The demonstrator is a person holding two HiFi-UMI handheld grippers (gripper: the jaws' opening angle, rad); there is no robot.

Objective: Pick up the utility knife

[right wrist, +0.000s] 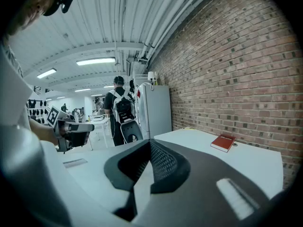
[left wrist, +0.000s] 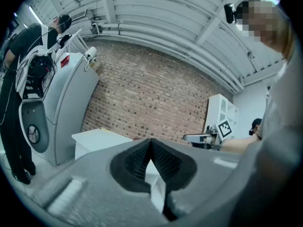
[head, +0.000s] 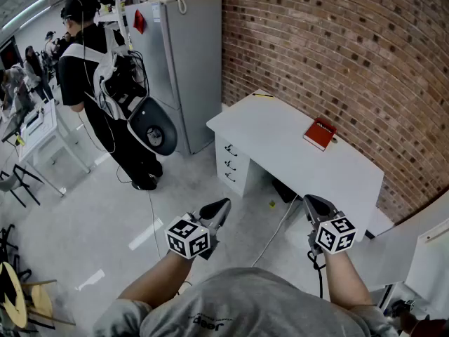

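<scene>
A small yellow object [head: 263, 95] lies at the far left corner of the white desk [head: 277, 142]; it is too small to tell whether it is the utility knife. Both grippers hang in the air in front of the desk, well short of it. My left gripper [head: 222, 205] is shut with nothing between its jaws, tips meeting in the left gripper view [left wrist: 151, 142]. My right gripper [head: 309, 201] is also shut and empty [right wrist: 150, 143].
A red book [head: 319, 133] lies on the desk near the brick wall [head: 330, 48]. The desk has a drawer unit [head: 231, 163] at its left end. A grey fridge [head: 186, 62] stands left of it, a person [head: 105, 97] beside it. A cable [head: 277, 230] runs over the floor.
</scene>
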